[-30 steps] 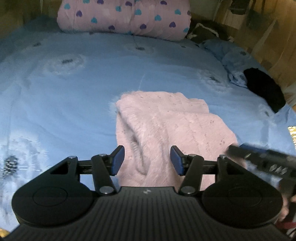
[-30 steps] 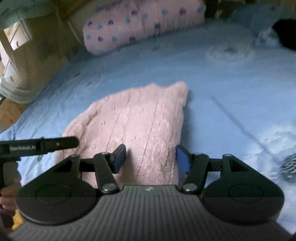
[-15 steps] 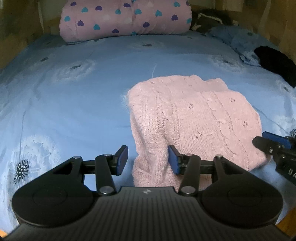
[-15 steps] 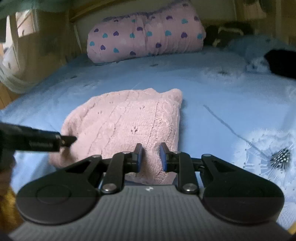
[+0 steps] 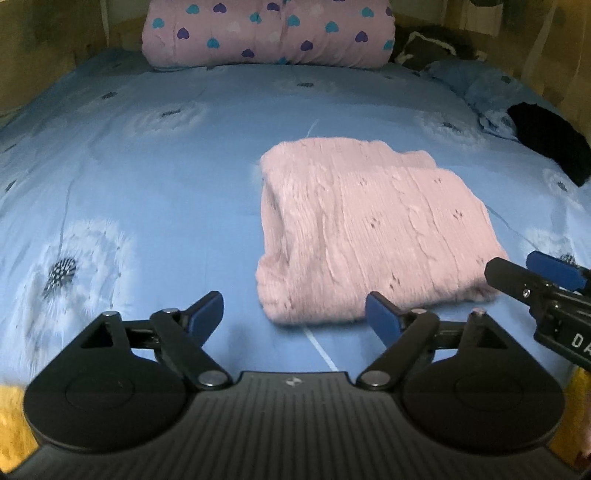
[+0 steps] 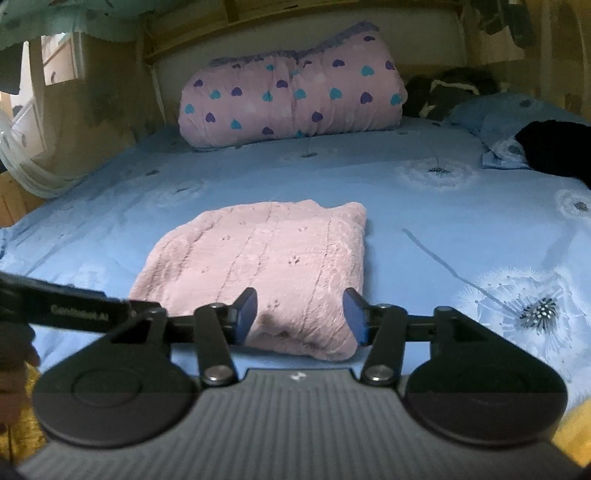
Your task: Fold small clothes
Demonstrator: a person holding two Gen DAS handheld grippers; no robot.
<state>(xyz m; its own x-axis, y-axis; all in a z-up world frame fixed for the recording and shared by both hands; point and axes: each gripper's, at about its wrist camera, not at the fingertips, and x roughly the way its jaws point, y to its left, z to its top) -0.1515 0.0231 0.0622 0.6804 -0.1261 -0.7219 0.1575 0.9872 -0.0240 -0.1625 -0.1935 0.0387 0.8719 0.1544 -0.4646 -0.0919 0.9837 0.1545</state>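
A pink knitted sweater (image 5: 373, 229) lies folded into a compact rectangle on the blue bed sheet (image 5: 147, 192); it also shows in the right wrist view (image 6: 266, 266). My left gripper (image 5: 293, 314) is open and empty, just short of the sweater's near edge. My right gripper (image 6: 299, 314) is open and empty, its fingers either side of the sweater's near right corner without gripping it. The right gripper's fingers (image 5: 517, 280) show at the right edge of the left wrist view. The left gripper's arm (image 6: 66, 310) shows at the left in the right wrist view.
A pink heart-patterned pillow (image 5: 266, 33) lies at the head of the bed. A black garment (image 5: 550, 140) and a crumpled blue cloth (image 5: 480, 88) lie at the far right. Wooden walls border the bed, and its near edge is just below the grippers.
Both grippers opened wider, let go of the sweater and drew back toward the near edge of the bed. The sweater now lies flat and folded.
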